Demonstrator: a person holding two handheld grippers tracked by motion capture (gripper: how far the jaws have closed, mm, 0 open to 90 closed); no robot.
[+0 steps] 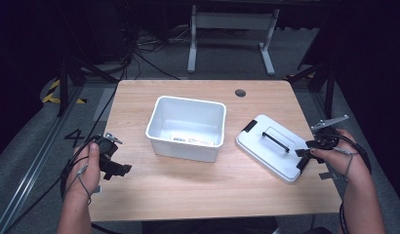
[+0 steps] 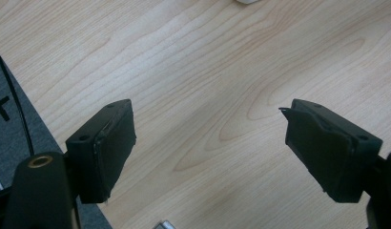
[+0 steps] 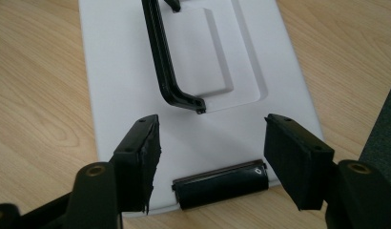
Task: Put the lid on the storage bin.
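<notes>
A white open bin (image 1: 187, 127) stands in the middle of the wooden table (image 1: 203, 190), with a label lying inside it. Its white lid (image 1: 271, 146) lies flat to the right, with a black handle (image 1: 276, 139) on top and black latches at its ends. My right gripper (image 1: 305, 156) hovers open over the lid's near right end; in the right gripper view the lid (image 3: 136, 71) spreads ahead, its handle (image 3: 160, 62) runs away, and a black latch (image 3: 221, 185) lies between the jaws. My left gripper (image 1: 121, 169) is open over bare wood (image 2: 208, 86) at the table's left.
A round cable hole (image 1: 240, 92) sits near the table's far edge. Floor with cables and a white desk frame (image 1: 232, 34) lies beyond the table. The table's left edge (image 2: 36, 119) runs close beside my left gripper.
</notes>
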